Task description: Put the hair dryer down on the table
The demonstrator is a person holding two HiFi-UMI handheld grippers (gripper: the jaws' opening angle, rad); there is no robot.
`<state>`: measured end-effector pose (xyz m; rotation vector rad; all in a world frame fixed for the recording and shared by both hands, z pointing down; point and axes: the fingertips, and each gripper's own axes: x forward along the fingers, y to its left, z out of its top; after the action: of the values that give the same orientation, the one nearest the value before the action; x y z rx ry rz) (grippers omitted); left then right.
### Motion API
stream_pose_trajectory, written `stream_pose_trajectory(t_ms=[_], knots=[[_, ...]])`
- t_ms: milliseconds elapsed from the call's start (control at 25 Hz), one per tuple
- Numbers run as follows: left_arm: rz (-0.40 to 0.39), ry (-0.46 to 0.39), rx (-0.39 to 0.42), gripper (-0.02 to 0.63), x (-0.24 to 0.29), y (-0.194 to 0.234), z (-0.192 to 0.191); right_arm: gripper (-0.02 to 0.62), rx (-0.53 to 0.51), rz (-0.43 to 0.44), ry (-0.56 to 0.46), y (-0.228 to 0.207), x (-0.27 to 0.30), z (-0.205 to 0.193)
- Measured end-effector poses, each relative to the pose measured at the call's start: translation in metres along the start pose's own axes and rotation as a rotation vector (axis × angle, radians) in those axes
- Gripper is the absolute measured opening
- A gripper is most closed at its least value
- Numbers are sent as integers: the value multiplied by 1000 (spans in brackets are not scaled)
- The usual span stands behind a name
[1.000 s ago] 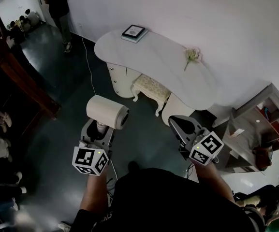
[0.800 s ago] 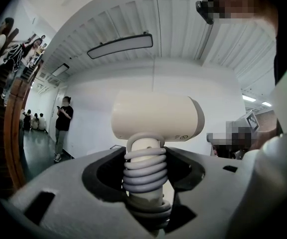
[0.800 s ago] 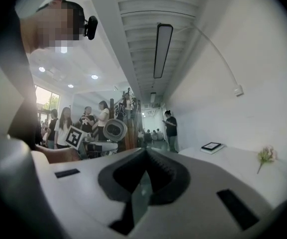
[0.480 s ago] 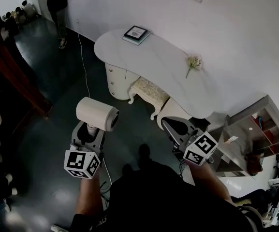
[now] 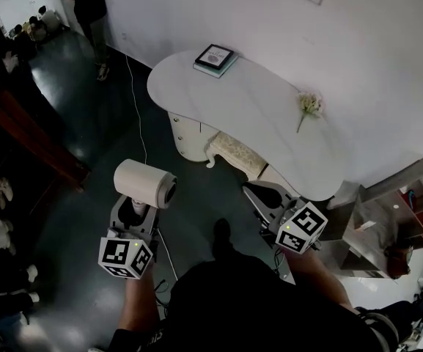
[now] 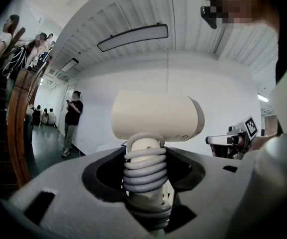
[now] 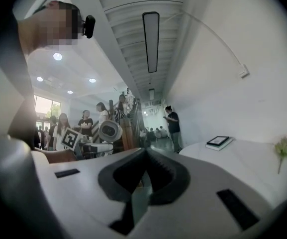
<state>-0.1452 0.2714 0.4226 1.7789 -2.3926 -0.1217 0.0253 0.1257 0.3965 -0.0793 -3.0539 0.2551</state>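
Between the jaws of the left tongs (image 6: 144, 159), clamped by its handle: hair dryer (image 6: 155, 116), cream barrel lying crosswise just above the jaw tips, grey cord (image 6: 143, 178) wound in tight coils round the handle right at the bite. Held over dark floor, well short of the white worktop (image 5: 255, 116) ahead of both tongs. Not yet set down.

To the right of that, right tongs (image 7: 144, 176) closed on nothing, jaws meeting, pointed toward the near end of the worktop. Farther ahead on the worktop, a framed book or tablet (image 5: 215, 57) at the far end and a small flower sprig (image 5: 310, 107) beyond the right tongs, with plenty of bare surface between them.

Probably a rigid, smooth plastic shell, light enough for one pair of tongs yet top-heavy, with the bulk well above the grip. Likely to swing or twist about the handle if tilted fast. Rubbery coils under the jaws: good friction, but springy, so perhaps some creep under load. Best held on the handle close under the barrel, as now. Unlikely to stand on the handle; better laid on its side, barrel touching first, before letting go.
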Motion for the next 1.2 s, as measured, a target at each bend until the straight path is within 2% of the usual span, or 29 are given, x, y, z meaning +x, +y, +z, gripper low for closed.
stream_pose_trajectory(t_ms=[520, 680, 880, 1200], knots=[[-36, -4, -3, 235, 170, 1, 40, 6, 26, 18, -45, -160, 52, 34], [-46, -8, 29, 235, 207, 0, 53, 6, 24, 21, -52, -189, 59, 39], [-66, -2, 21, 235, 241, 2, 57, 6, 47, 7, -47, -211, 66, 39], [-103, 23, 8, 235, 305, 38, 46, 6, 28, -48, -4, -252, 104, 43]])
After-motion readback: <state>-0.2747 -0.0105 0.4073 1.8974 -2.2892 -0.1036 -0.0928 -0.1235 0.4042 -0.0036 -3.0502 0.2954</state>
